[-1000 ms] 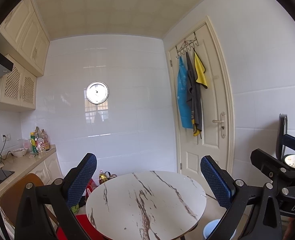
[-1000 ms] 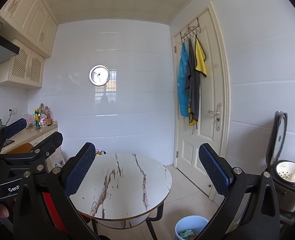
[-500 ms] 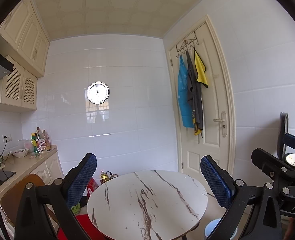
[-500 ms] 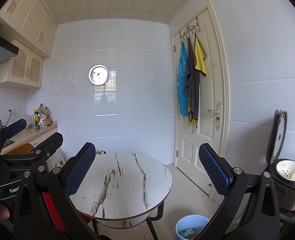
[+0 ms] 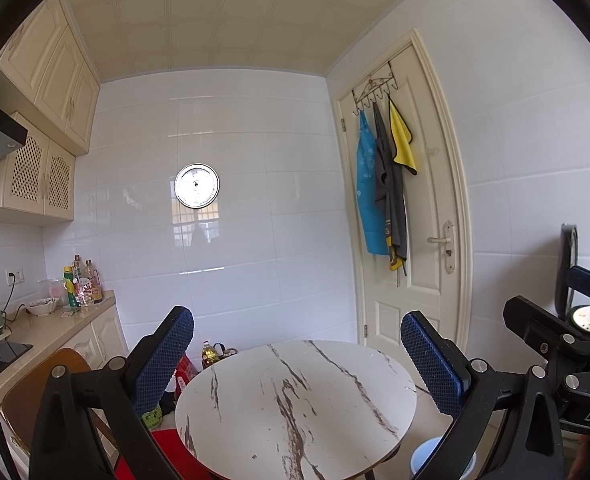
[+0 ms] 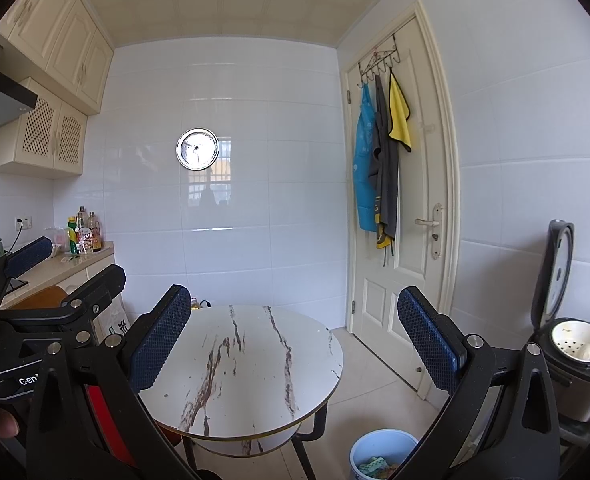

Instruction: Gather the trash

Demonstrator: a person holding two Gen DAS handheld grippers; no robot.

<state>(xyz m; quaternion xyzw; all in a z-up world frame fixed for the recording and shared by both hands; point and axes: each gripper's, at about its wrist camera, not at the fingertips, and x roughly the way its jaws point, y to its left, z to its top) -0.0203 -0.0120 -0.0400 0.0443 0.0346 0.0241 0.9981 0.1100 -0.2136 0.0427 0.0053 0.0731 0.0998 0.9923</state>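
down low, blue bin (image 6: 381, 454) with some scraps inside

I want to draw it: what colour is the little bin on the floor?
Light blue bin, clearest in the right wrist view.

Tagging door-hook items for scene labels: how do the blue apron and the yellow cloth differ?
Length: the blue apron hangs long, reaching below the door handle; the yellow cloth is short and ends well above it.
Position: the apron is on the left of the hook rack; the cloth is on the right, with a grey garment between.
Pattern: the apron carries pale markings; the cloth looks plain with a dark edge.
Shared: both hang from the same over-door rack.
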